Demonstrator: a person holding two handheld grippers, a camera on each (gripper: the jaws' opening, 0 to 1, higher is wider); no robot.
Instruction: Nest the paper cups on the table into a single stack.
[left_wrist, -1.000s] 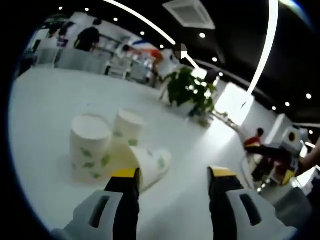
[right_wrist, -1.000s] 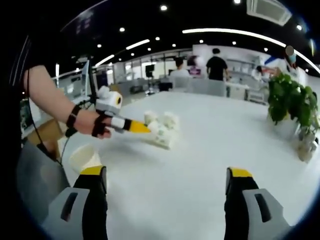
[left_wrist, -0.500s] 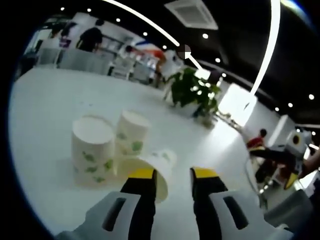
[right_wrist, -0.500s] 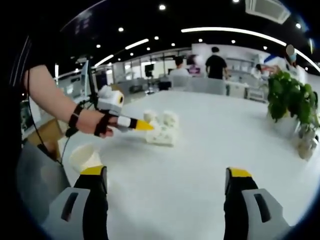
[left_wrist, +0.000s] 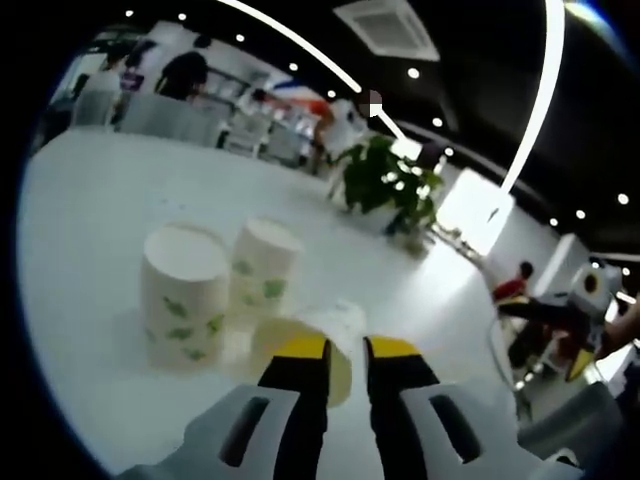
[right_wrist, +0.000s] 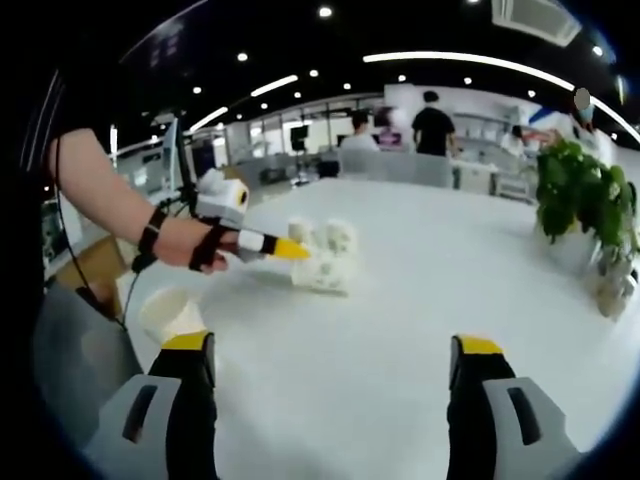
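Two white paper cups with green leaf prints stand upside down on the white table (left_wrist: 90, 200): a wide one (left_wrist: 185, 295) and a narrower one (left_wrist: 262, 272) beside it. A third cup (left_wrist: 305, 350) lies on its side, mouth toward the camera. My left gripper (left_wrist: 345, 352) is shut on that cup's rim wall. In the right gripper view the left gripper (right_wrist: 282, 249) meets the cup cluster (right_wrist: 325, 262), held by a hand (right_wrist: 190, 245). My right gripper (right_wrist: 330, 350) stands wide open over bare table. Another cup (right_wrist: 168, 314) sits just by its left jaw.
A potted green plant (left_wrist: 385, 185) stands at the table's far side, seen also as the plant (right_wrist: 580, 200) at the right. People stand at counters in the background. Open tabletop (right_wrist: 420, 300) stretches between the right gripper's jaws.
The left gripper's jaws have closed from wide open onto the lying cup's rim. The right gripper has stayed open and still.
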